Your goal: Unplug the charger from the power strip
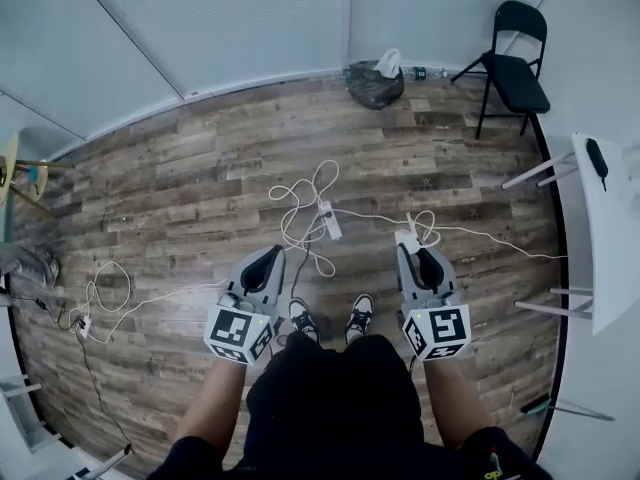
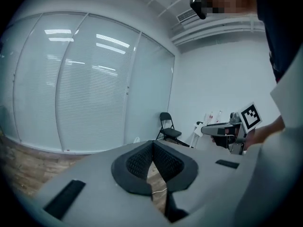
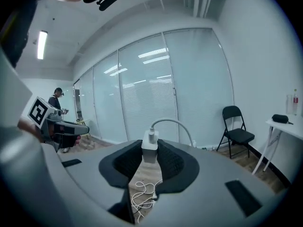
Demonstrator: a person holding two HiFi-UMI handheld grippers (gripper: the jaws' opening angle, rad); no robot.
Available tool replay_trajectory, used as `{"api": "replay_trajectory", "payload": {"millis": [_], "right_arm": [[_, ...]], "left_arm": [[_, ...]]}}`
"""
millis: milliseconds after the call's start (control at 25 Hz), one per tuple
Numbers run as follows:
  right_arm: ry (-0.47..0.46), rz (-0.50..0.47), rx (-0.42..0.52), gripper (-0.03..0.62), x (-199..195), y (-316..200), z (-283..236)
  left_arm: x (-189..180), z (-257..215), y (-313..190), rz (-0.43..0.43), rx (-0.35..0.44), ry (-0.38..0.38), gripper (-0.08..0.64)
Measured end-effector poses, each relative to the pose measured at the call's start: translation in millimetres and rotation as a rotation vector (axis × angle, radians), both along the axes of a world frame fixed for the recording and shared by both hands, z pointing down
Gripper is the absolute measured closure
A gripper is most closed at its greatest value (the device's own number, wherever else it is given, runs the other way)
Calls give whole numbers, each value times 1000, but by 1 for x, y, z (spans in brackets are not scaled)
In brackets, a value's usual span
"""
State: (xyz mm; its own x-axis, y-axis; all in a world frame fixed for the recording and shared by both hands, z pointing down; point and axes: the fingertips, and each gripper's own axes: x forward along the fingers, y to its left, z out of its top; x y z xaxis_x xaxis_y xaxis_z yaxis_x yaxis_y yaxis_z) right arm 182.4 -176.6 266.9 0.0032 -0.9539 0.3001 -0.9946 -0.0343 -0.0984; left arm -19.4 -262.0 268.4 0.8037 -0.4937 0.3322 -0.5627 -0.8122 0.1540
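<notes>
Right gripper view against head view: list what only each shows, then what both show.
Only the right gripper view: the pads of the right gripper pressing the charger from both sides, a ceiling light, and a second person far off at the left.
Only the head view: the wearer's shoes and a dark bag by the wall.
Both: the black folding chair, the white table, and loose white cable on the wood floor.

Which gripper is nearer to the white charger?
Right. The right gripper grips the charger between its jaws; the left gripper, shut and empty, is off to the charger's left, apart from it.
</notes>
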Motion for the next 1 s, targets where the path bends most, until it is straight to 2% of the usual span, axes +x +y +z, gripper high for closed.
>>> {"api": "replay_trajectory", "payload": {"millis": [200, 320, 400, 520, 600, 760, 1000], "right_arm": [[36, -52, 74, 485, -7, 11, -79], [47, -55, 113, 485, -13, 19, -112], [51, -57, 139, 486, -19, 16, -130], [67, -77, 172, 485, -31, 15, -148], [81, -85, 204, 485, -35, 13, -159], [77, -88, 230, 485, -41, 8, -172], [79, -108, 243, 485, -45, 5, -177]], "left_arm": [[-20, -77, 10, -36, 53, 50, 540], [-30, -103, 14, -40, 99, 45, 540], [-35, -114, 10, -53, 91, 79, 540], [-41, -127, 14, -68, 44, 162, 540], [-39, -137, 16, -56, 54, 179, 540], [-43, -155, 17, -55, 98, 194, 540], [-43, -162, 18, -39, 159, 166, 540]]}}
